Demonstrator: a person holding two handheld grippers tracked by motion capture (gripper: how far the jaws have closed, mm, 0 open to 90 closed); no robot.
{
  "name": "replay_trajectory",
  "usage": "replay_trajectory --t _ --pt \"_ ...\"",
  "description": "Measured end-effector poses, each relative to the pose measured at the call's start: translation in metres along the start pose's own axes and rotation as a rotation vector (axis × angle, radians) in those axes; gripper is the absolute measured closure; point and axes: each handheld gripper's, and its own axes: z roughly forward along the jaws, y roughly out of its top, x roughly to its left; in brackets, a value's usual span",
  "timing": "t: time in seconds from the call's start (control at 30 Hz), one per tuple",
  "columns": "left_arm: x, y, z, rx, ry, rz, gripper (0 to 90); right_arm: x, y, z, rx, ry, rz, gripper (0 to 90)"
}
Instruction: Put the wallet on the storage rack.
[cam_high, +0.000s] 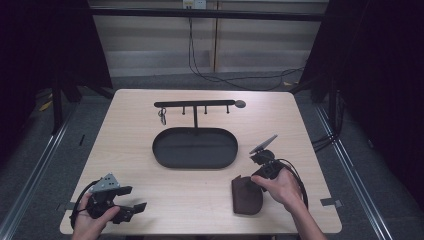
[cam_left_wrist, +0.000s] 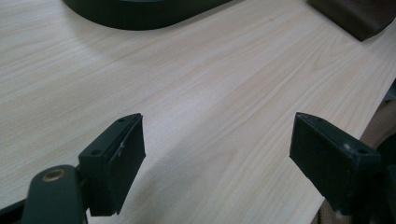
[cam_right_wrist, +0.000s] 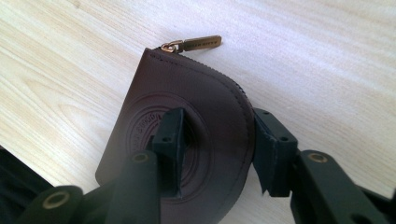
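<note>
A dark brown leather zip pouch lies flat on the wooden table near its front right. My right gripper reaches onto it from the right. In the right gripper view the pouch bulges between the jaws: one pad presses on its embossed face, the other on its zipped edge, so the right gripper is shut on it. A brass zipper pull sticks out at the far corner. My left gripper rests at the front left, open with only bare table between its jaws.
A black oval tray sits mid-table, with a black hook rack rising behind it and a key ring hanging at its left. The tray's rim and the pouch's corner appear far off in the left gripper view.
</note>
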Motion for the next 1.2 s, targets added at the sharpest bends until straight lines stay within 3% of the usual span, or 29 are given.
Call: replay_trajectory --t 0.4,0.6,1.2 --pt "0.001 -0.001 -0.002 -0.01 0.007 -0.003 18.0 0.008 0.004 -0.013 -0.017 -0.017 -0.003 70.5" --pt "0.001 -0.001 -0.002 -0.006 0.004 -0.002 18.0 0.01 0.005 -0.02 -0.035 0.007 -0.01 76.3" --pt "0.002 0.0 -0.002 -0.013 -0.001 -0.008 18.0 0.006 0.003 -0.045 -0.043 -0.046 0.001 82.1"
